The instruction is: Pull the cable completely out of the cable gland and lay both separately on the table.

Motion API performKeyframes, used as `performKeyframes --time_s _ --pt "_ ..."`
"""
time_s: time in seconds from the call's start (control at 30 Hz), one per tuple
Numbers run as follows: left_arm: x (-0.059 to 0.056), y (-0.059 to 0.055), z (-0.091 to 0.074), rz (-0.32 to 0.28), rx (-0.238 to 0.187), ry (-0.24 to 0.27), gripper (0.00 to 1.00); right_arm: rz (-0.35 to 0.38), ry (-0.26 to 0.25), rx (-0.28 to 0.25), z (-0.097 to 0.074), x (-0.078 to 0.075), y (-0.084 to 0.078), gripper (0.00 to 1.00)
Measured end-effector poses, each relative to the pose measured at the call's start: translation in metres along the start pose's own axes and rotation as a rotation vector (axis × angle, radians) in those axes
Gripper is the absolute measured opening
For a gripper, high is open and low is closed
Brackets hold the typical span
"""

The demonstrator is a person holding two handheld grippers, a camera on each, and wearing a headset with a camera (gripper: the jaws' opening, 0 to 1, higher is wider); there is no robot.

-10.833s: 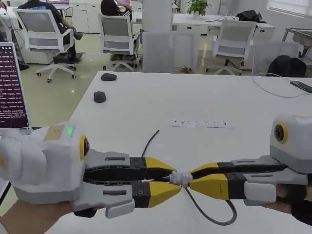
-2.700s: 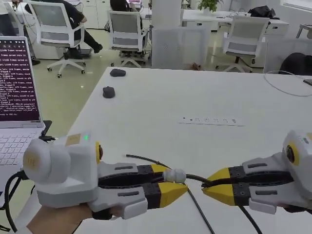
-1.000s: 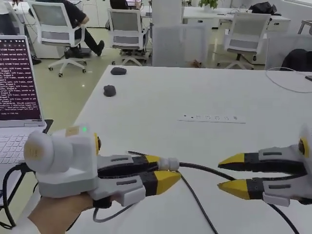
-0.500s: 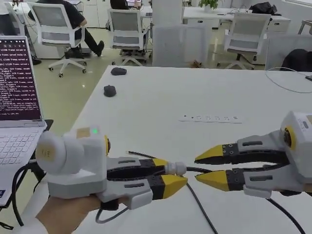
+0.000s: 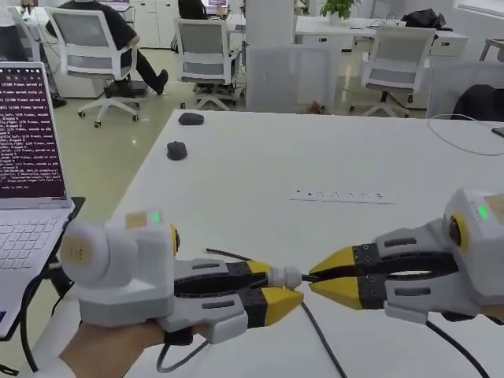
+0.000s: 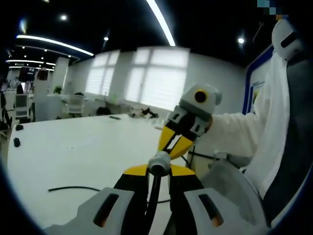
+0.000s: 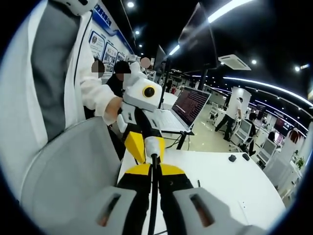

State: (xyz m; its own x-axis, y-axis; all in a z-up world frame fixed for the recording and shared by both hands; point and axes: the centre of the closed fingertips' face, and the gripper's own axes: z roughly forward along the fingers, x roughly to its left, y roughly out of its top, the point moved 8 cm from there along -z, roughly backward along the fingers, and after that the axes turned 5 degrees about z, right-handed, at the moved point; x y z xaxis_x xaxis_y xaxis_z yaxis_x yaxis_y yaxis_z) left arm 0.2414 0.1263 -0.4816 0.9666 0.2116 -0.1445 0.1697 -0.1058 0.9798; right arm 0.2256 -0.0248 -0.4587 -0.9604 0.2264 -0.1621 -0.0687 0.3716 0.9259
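Note:
In the head view my left gripper [image 5: 279, 285] is shut on the white cable gland [image 5: 287, 276], held just above the white table [image 5: 260, 165]. The black cable [image 5: 321, 337] leaves the gland to the right and drops toward the table's near edge. A further stretch of the cable [image 5: 227, 254] lies behind the left gripper. My right gripper [image 5: 315, 280] is shut on the cable right beside the gland, tip to tip with the left one. In the left gripper view the gland [image 6: 159, 162] sits between the jaws. In the right gripper view the cable [image 7: 154, 188] runs between the jaws to the gland [image 7: 154, 146].
An open laptop [image 5: 27, 150] stands left of the table. Two dark mice [image 5: 177, 150] [image 5: 190, 119] lie at the far left of the table, and a white power strip [image 5: 339, 195] sits mid-table. Office chairs and seated people are beyond the table.
My right gripper was open and apart from the gland; it has moved left up to the gland and shut on the cable. The left gripper keeps its hold on the gland.

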Motion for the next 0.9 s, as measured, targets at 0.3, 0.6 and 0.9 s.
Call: performKeyframes --time_s 0.3,0.6,0.9 --pt "0.004 -0.002 -0.008 -0.012 0.004 0.022 0.15 0.004 -0.026 0.023 -0.006 -0.003 -0.007 0.03" --pt "0.007 -0.004 -0.014 -0.003 0.007 0.043 0.16 0.046 -0.066 0.047 -0.018 -0.007 -0.025 0.03" --pt "0.011 -0.002 -0.026 -0.016 -0.026 0.079 0.15 0.096 -0.128 0.106 -0.036 -0.016 -0.046 0.03"
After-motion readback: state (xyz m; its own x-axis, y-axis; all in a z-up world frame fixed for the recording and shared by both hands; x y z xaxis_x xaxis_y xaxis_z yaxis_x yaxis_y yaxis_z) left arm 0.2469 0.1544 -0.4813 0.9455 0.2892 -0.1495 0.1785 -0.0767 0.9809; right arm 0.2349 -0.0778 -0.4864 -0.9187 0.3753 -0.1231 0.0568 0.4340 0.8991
